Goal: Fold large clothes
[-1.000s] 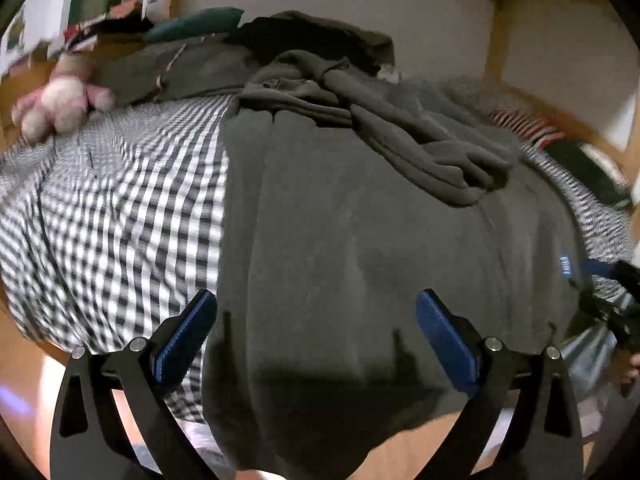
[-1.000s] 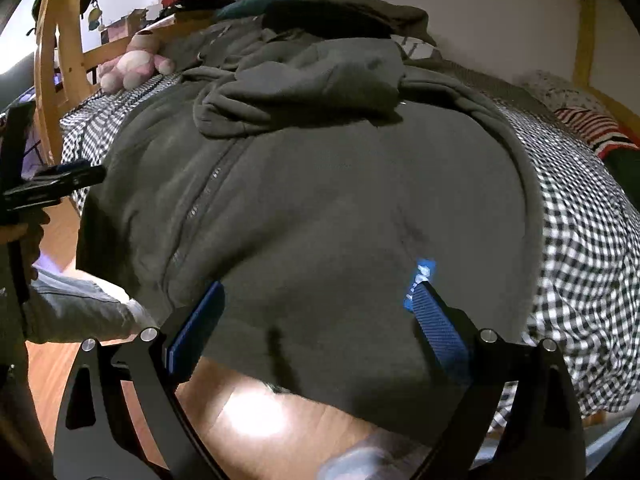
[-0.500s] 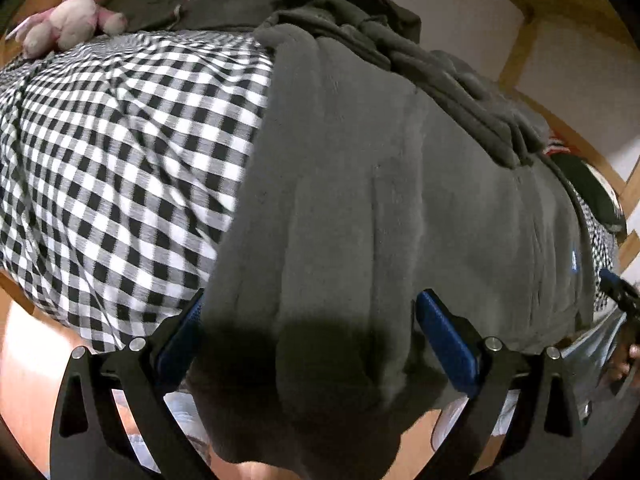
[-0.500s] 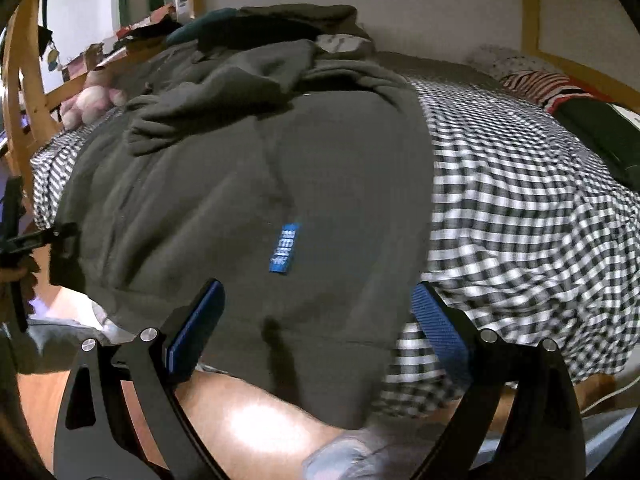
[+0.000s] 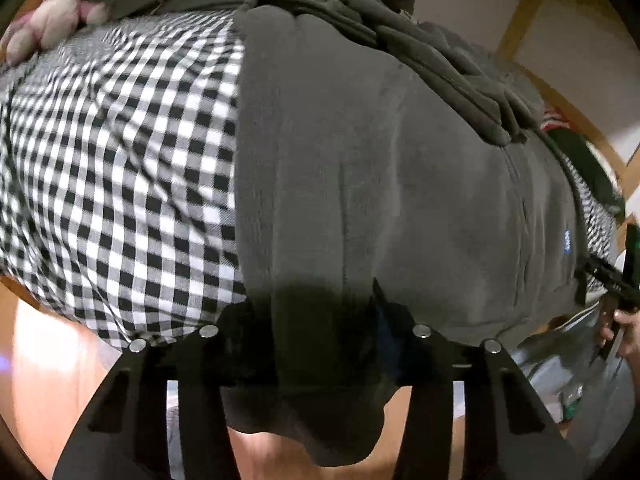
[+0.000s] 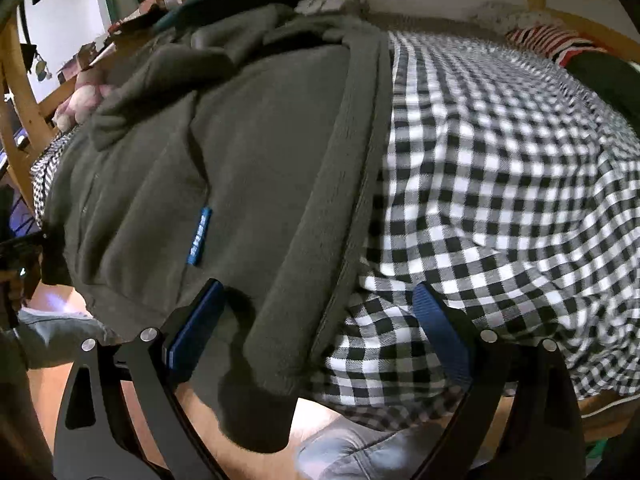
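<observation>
Grey fleece hoodie (image 5: 380, 184) runs lengthwise toward twelve o'clock; left gripper (image 5: 316, 320) is closing on its hem corner, while right gripper (image 6: 316, 320) stands spread astride the opposite corner.

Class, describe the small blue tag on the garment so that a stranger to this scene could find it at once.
Start at the checked bedcover, then move to the big dark grey fleece garment spread over its near edge. On the garment's front, not far above the hanging hem, sits a narrow blue tag, the only bright colour on the plain grey cloth.
</observation>
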`<act>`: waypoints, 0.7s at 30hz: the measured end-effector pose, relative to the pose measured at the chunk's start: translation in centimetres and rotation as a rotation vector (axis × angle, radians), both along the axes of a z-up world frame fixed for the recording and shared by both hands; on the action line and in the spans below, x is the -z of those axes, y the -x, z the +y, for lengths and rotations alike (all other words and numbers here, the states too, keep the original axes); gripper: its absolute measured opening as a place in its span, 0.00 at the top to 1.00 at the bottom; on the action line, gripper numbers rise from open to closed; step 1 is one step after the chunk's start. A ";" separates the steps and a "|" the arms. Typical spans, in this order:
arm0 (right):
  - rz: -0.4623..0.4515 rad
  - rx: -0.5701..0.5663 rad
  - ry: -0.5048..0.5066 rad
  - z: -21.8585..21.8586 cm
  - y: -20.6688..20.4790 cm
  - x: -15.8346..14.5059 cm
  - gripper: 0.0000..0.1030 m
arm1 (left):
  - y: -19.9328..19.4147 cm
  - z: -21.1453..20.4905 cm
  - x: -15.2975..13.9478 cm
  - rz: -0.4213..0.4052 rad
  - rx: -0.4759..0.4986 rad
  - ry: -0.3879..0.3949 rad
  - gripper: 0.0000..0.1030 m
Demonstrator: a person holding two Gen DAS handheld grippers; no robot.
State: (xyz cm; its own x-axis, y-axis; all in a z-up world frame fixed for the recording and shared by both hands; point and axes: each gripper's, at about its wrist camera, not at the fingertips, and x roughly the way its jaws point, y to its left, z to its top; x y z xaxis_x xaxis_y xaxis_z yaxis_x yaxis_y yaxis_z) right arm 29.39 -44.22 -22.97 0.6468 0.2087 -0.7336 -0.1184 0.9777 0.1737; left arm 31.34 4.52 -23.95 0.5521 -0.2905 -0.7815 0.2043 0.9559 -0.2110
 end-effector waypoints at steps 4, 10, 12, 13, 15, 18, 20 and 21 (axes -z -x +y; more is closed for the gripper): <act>-0.043 -0.100 -0.110 1.0 -0.1 -0.7 0.25 | -0.4 -1.5 -1.6 -0.045 -0.016 -0.033 0.54; -0.034 -0.125 -0.245 0.4 -0.5 -1.1 0.48 | -0.7 -0.9 -4.1 -0.157 -0.014 0.012 0.31; 0.024 -0.079 -0.222 0.0 -1.2 0.1 0.46 | -1.2 -1.0 -3.7 -0.114 0.002 0.016 0.23; 0.054 -0.083 -0.221 0.2 -1.6 0.7 0.45 | -1.7 -1.2 -3.2 -0.084 -0.004 -0.003 0.23; 0.040 -0.102 -0.192 1.0 -1.6 0.9 0.36 | -2.2 -1.3 -2.3 -0.063 -0.017 -0.028 0.23; 0.020 -0.119 -0.174 2.0 -1.5 0.7 0.36 | -3.5 -0.7 -1.4 -0.084 -0.075 -0.102 0.16; -0.003 -0.149 -0.210 2.4 -1.6 0.0 0.49 | -2.8 -0.4 -0.5 -0.062 -0.063 -0.031 0.16; -0.011 -0.153 -0.216 2.6 -1.6 -0.3 0.60 | -2.6 0.2 0.0 -0.032 -0.041 0.047 0.16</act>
State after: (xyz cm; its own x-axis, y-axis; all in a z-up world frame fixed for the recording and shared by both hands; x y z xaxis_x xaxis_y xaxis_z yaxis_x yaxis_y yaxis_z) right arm 31.00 -41.61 -22.64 0.6031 0.4556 -0.6547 -0.2649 0.8886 0.3744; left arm 33.97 4.73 -23.90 0.5885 -0.3032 -0.7495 0.1722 0.9528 -0.2502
